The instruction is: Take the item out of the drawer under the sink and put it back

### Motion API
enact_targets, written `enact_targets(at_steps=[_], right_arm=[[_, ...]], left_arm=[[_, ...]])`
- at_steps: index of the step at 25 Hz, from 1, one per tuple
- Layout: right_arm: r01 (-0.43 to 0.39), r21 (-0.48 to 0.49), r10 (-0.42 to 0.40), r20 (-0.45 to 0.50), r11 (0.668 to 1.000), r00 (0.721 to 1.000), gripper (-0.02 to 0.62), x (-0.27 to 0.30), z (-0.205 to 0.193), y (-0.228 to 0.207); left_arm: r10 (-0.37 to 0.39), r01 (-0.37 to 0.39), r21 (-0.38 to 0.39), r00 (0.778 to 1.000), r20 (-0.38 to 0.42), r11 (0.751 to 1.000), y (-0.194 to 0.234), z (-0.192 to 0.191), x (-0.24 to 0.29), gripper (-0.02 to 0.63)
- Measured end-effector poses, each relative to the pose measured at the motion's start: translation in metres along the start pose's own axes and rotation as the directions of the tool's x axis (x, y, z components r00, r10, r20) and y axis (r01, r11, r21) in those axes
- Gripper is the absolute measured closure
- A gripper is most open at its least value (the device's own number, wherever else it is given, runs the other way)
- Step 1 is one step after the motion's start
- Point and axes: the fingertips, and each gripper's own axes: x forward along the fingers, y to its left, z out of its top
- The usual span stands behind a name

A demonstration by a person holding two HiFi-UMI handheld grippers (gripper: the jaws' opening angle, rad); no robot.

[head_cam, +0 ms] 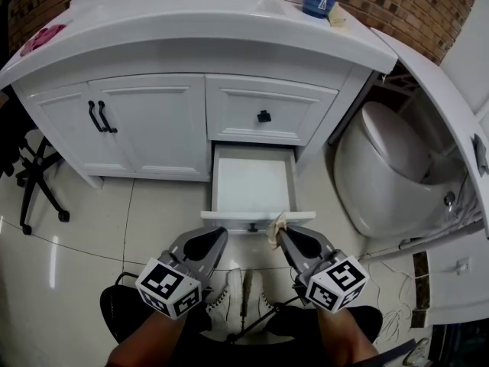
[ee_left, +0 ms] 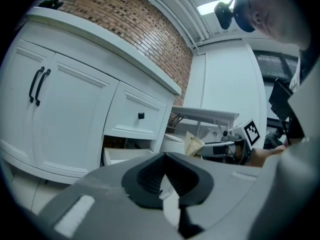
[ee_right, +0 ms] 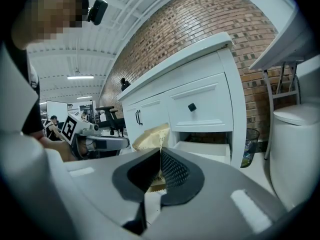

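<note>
Our right gripper (head_cam: 283,234) pinches the light, limp paper packet (head_cam: 276,223) by its lower edge above the open drawer (head_cam: 252,178) front, crushable we judge, while our left gripper (head_cam: 221,233) sits closed and empty.

Bright, even light from ceiling strip (ee_left: 212,6); glare on floor (head_cam: 53,258); fisheye-bent edges.

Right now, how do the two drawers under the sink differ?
The upper drawer is shut flush with the cabinet; the lower drawer is pulled out toward the person. The upper drawer shows its whole front panel with a black knob in the middle; the lower drawer shows its bare white inside from above, with nothing lying in it. Both are white and stacked in one column.
</note>
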Motion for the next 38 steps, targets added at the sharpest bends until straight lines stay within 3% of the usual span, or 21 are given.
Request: enact_targets(at_steps=[30, 38], right_arm=[[-0.006, 0.001, 0.006, -0.006, 1.000, 1.000, 0.584, 0.001, -0.002, 0.003], [-0.021, -0.103, 0.016, -0.043, 0.994, 0.999, 0.584, 0.018, 0.013, -0.004]], left_arm=[[0.019, -0.019, 0.008, 1.000, 0.009, 1.000, 0.001, 0.003, -0.005, 0.600], [0.012, -0.012, 0.015, 1.000, 0.011, 1.000, -0.001, 0.002, -0.005, 0.600]])
